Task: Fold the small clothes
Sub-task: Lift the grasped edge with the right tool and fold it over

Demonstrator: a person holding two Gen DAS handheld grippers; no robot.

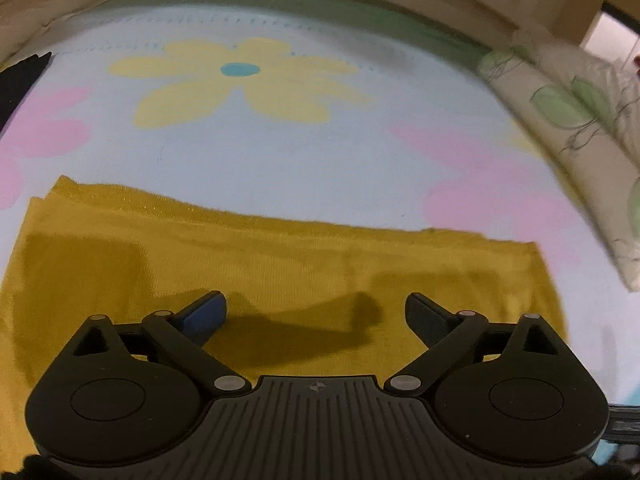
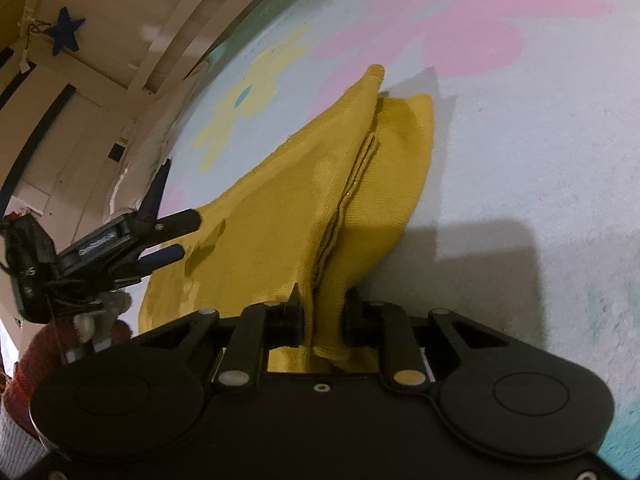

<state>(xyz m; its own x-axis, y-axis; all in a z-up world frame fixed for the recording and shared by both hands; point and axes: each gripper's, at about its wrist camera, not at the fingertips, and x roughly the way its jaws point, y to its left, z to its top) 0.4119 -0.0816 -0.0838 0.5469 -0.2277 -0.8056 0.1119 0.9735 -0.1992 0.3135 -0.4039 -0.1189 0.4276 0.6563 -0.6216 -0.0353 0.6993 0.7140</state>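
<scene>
A mustard-yellow knit garment (image 1: 256, 264) lies folded on a pale blue bedsheet with flower prints (image 1: 280, 152). My left gripper (image 1: 316, 312) is open and empty, hovering just above the garment's near part. In the right wrist view my right gripper (image 2: 322, 312) is shut on a bunched edge of the yellow garment (image 2: 304, 200) and lifts it, so the cloth rises in a ridge from the sheet (image 2: 520, 140). The left gripper (image 2: 176, 236) shows there too, open, at the garment's left side.
A pillow with green leaf print (image 1: 576, 136) lies at the right edge of the bed. A dark cloth (image 1: 20, 80) sits at the far left. A wooden headboard (image 2: 120, 60) and a blue star decoration (image 2: 64, 34) are behind the bed.
</scene>
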